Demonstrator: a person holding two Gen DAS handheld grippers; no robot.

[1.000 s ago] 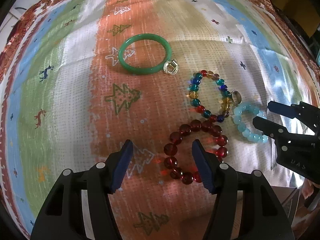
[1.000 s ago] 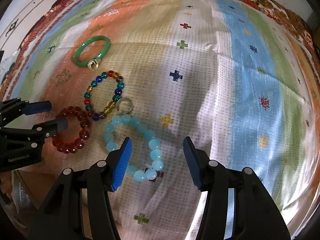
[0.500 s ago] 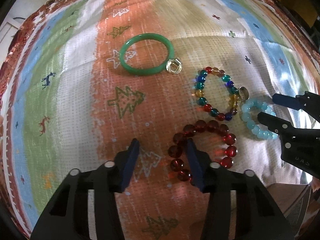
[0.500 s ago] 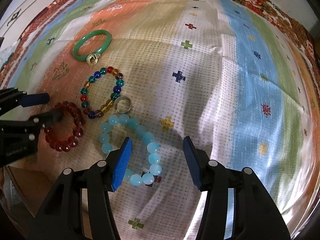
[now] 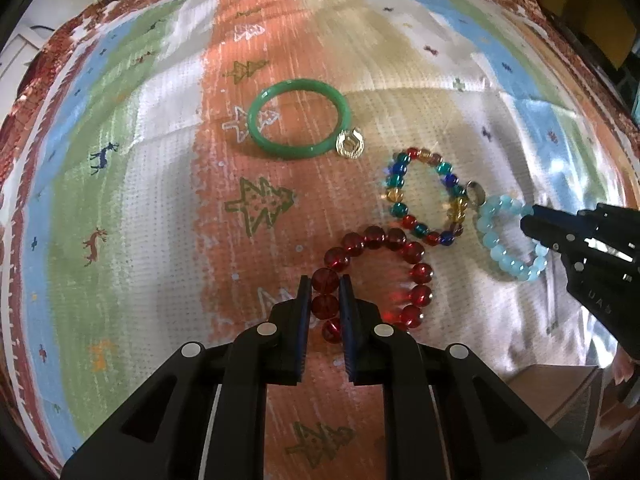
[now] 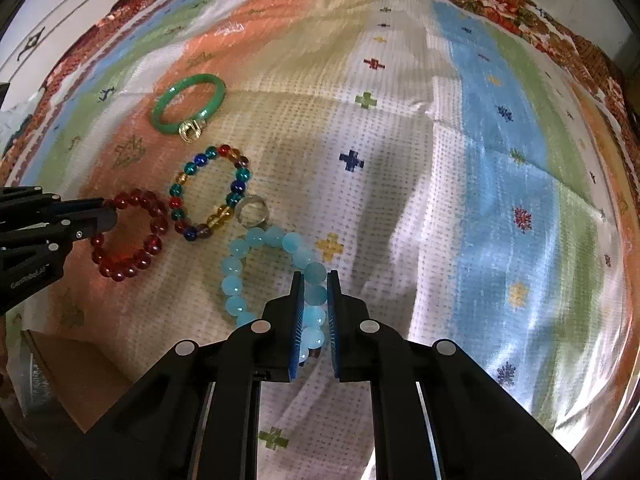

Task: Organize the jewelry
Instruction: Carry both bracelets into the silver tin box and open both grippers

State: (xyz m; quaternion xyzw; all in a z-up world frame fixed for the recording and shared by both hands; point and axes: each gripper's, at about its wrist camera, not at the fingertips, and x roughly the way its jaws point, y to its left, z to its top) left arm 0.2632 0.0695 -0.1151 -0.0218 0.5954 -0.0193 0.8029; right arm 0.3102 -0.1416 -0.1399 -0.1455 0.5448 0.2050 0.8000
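My left gripper [image 5: 325, 284] is shut on the near side of a dark red bead bracelet [image 5: 416, 252] that lies on the patterned cloth; it also shows in the right wrist view [image 6: 154, 224]. My right gripper [image 6: 315, 280] is shut on a light blue bead bracelet [image 6: 240, 248], which also shows in the left wrist view [image 5: 492, 240]. A multicoloured bead bracelet [image 5: 400, 200] lies between them with a silver ring [image 6: 251, 210] beside it. A green bangle [image 5: 300, 120] lies farther back with a gold ring [image 5: 349, 144] against it.
The striped cloth [image 6: 480, 160] with crosses and tree figures covers the whole surface. A brown cardboard box [image 6: 68, 376] sits at the near edge, low left in the right wrist view. The cloth's flowered border [image 6: 500, 0] runs along the far side.
Both grippers were open over their bracelets. Each has moved down and shut: the left on the red bracelet, the right on the light blue one.
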